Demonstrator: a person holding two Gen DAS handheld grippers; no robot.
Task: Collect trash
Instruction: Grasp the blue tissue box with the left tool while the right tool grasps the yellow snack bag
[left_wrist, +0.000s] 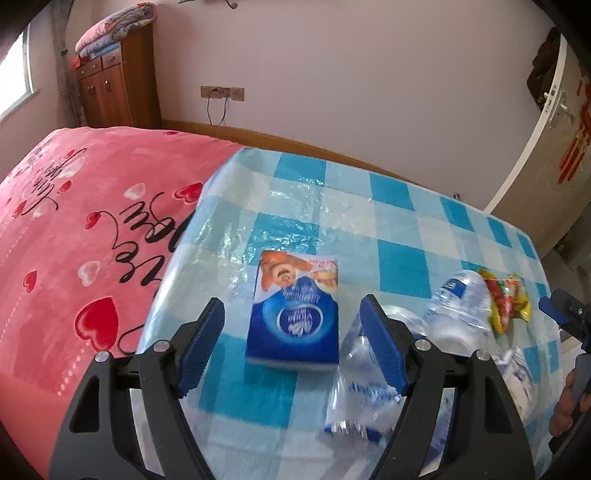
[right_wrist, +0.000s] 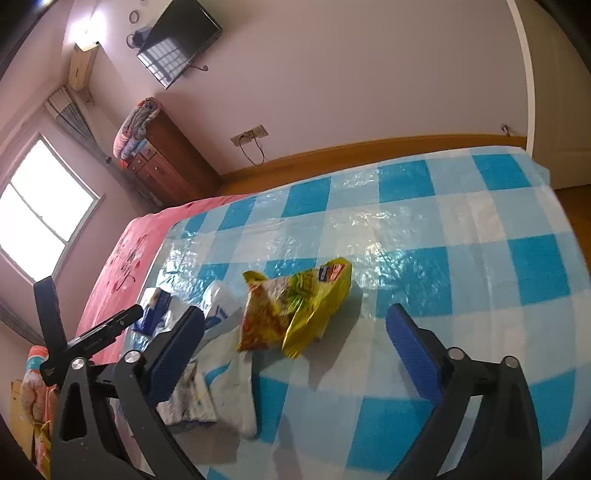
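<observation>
A blue and orange carton (left_wrist: 293, 314) lies on the blue checked plastic sheet (left_wrist: 406, 221). My left gripper (left_wrist: 293, 321) is open, its jaws on either side of the carton's near end, above it. Crushed clear plastic bottles (left_wrist: 458, 314) lie to its right. A yellow snack wrapper (right_wrist: 295, 306) lies ahead of my right gripper (right_wrist: 295, 325), which is open and empty; the wrapper also shows in the left wrist view (left_wrist: 508, 302). A white crumpled bag (right_wrist: 221, 380) lies by the right gripper's left finger.
A pink heart-patterned blanket (left_wrist: 74, 240) covers the left part of the bed. A wooden dresser (left_wrist: 107, 88) stands by the wall. The sheet's right edge (right_wrist: 561, 236) drops off to the floor. A door (left_wrist: 546, 147) is at the right.
</observation>
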